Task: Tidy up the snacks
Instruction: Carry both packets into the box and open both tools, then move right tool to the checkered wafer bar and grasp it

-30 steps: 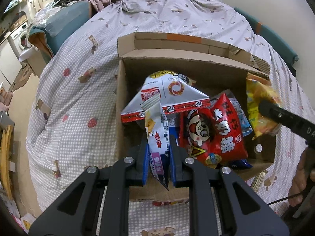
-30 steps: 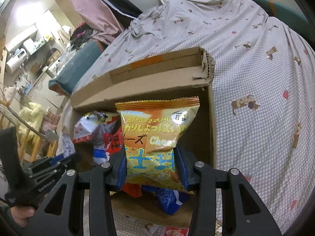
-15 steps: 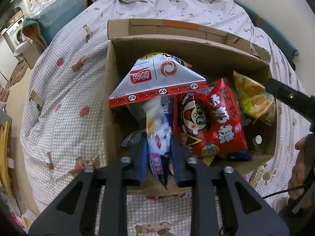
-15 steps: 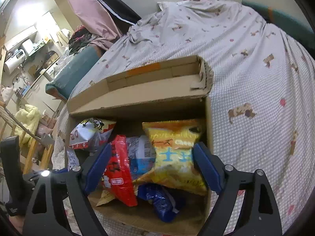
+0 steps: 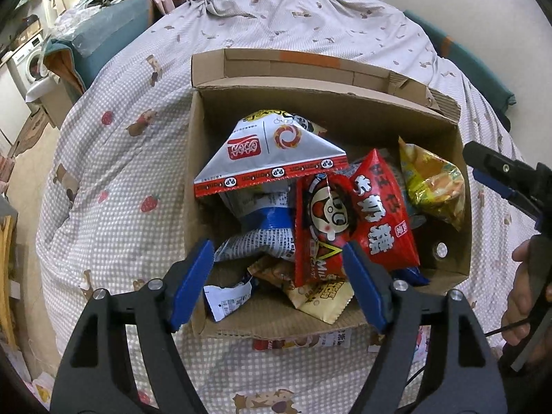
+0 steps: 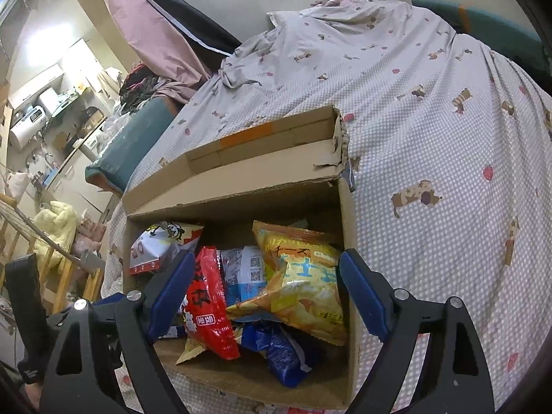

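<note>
cardboard box holds one red bag (one yellow)

A cardboard box sits on the bed, its flap folded back on the far side. Inside, a triangular snack bag lies at the left rear, a milk candy bag in the middle overlapping a printed pouch, and a cheese chip bag against the right wall.

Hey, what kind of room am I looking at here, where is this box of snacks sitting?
Most likely a small lived-in bedroom or studio flat. The brown cardboard box of snack bags sits on a bed with a checked, cartoon-print quilt; a white washing machine and piled clothes stand beyond it.
</note>
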Action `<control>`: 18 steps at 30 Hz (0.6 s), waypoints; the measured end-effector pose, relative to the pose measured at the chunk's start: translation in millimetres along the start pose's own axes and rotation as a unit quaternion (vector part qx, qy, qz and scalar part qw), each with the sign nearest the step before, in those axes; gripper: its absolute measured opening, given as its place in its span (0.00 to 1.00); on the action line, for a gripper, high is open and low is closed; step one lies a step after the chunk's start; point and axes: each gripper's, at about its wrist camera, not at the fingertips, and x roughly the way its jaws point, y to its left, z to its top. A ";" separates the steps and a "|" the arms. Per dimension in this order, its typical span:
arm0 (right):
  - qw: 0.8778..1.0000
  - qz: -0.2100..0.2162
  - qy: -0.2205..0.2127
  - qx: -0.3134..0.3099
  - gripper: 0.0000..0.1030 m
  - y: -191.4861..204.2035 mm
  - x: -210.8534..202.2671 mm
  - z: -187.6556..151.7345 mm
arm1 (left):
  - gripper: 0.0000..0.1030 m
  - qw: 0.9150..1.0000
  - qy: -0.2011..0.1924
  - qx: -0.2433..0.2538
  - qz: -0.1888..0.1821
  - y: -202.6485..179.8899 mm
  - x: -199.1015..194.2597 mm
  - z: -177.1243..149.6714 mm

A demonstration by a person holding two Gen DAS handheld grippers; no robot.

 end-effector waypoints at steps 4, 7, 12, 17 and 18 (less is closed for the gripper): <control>1.000 0.002 0.005 0.000 0.86 1.7 -2.3 -4.0 | 0.72 1.000 -0.009 0.005 0.000 -3.2 -7.1 -1.6; 1.000 0.000 0.003 -0.006 0.86 4.3 -6.4 -7.4 | 0.72 1.000 -0.021 0.003 0.002 -4.2 -14.7 -3.3; 1.000 0.003 0.005 -0.001 0.86 5.5 -18.6 -15.6 | 0.72 0.999 -0.037 -0.002 0.016 -3.8 -28.4 -9.3; 1.000 0.006 0.005 0.007 0.86 8.4 -36.3 -31.0 | 0.83 0.999 -0.044 -0.004 0.009 0.3 -41.5 -15.5; 1.000 0.006 0.006 0.007 0.86 8.5 -38.6 -34.7 | 0.85 0.999 -0.045 -0.005 0.008 0.8 -43.7 -16.7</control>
